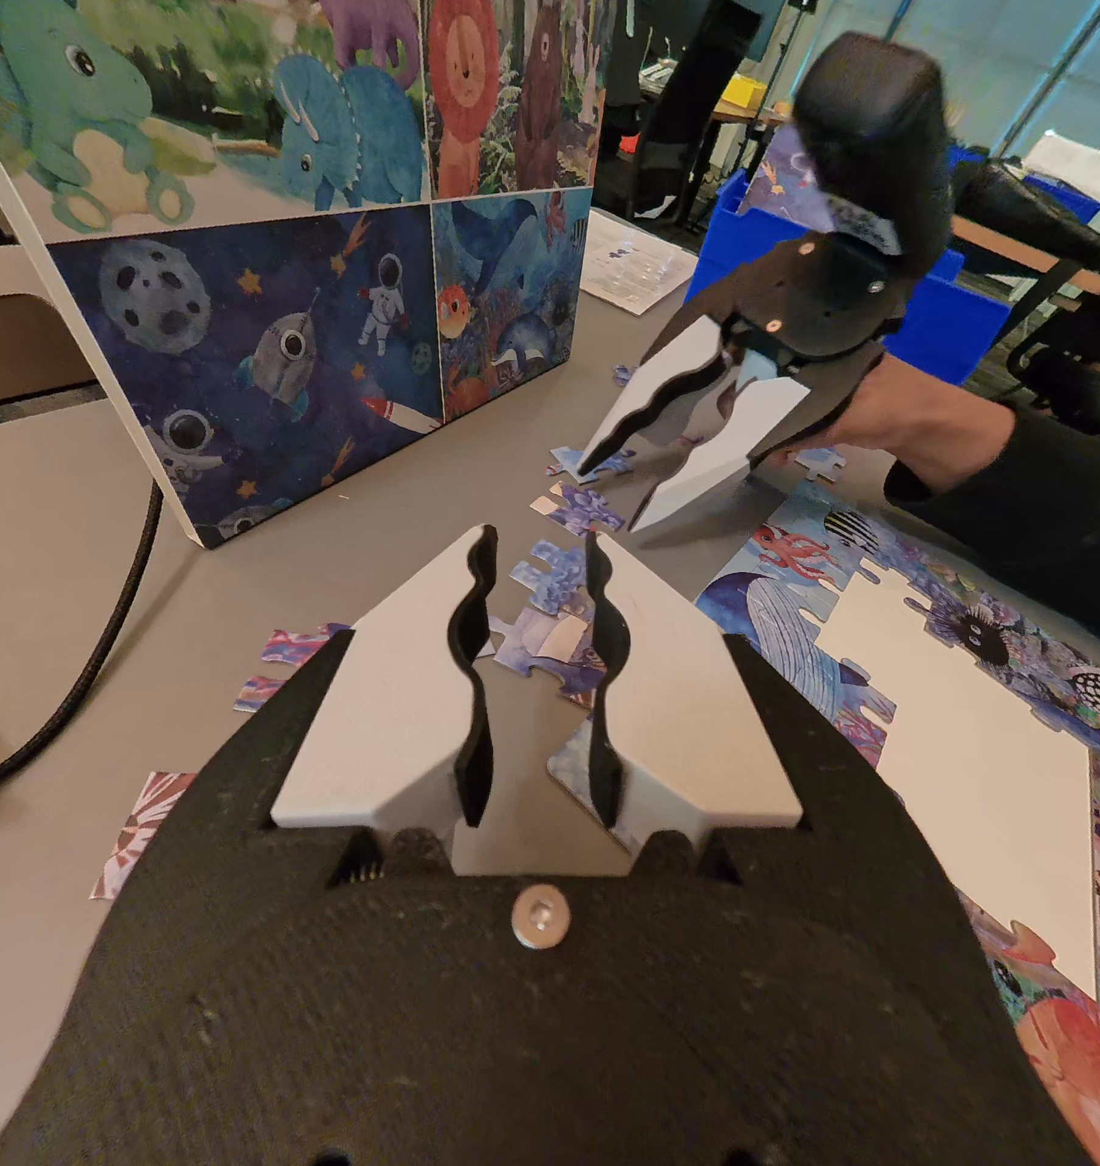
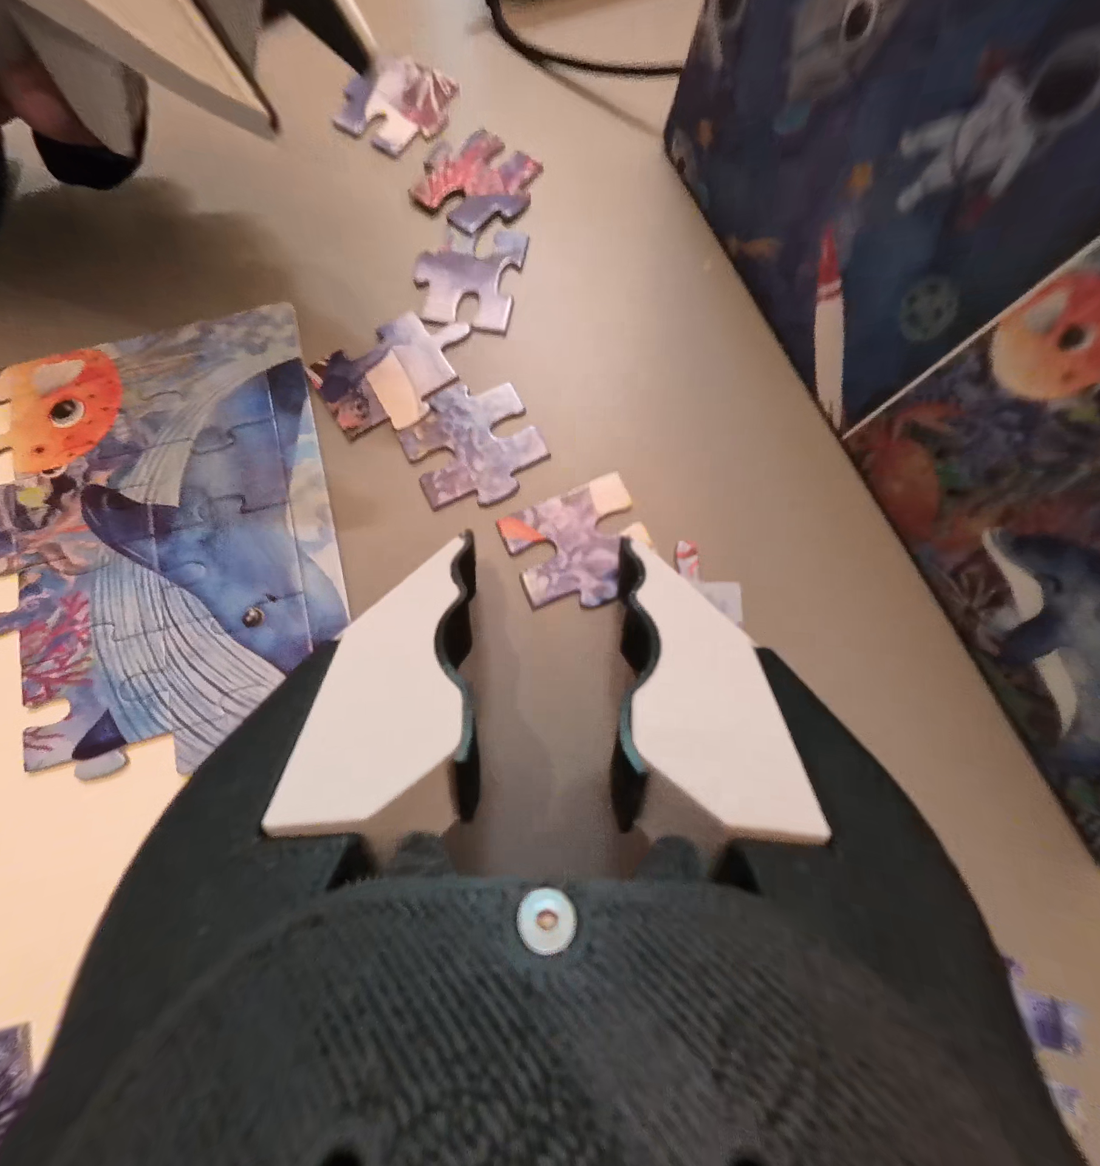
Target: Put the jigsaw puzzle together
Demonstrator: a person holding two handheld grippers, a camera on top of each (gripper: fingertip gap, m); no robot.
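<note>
A partly built sea-scene puzzle (image 1: pixel 787 637) lies flat on the grey table, with a bare white middle (image 1: pixel 951 725); its whale part also shows in the right wrist view (image 2: pixel 187 568). Several loose pieces (image 1: pixel 553 583) lie in a row beside its edge. My left gripper (image 1: pixel 539 535) is open and empty, low over these pieces. My right gripper (image 2: pixel 547 539) is open and empty, tips down at the table. A purple piece (image 2: pixel 566 549) lies at its right fingertip. It shows across the table in the left wrist view (image 1: pixel 610 498), with one tip at a piece (image 1: pixel 597 465).
The puzzle box (image 1: pixel 250 347) stands upright on the far side of the piece row, and to the right in the right wrist view (image 2: pixel 913 221). A black cable (image 1: pixel 112 631) runs on the left. Blue bins (image 1: pixel 780 246) and a paper sheet (image 1: pixel 635 265) are behind. More pieces (image 1: pixel 291 647) lie left of my left gripper. Tip to tip, the grippers are about 12 cm apart. My right gripper is the nearer one to the partly built sea-scene puzzle (image 1: pixel 787 637): about 10 cm, against 15 cm. Look for it in the right wrist view (image 2: pixel 204 693) too.
</note>
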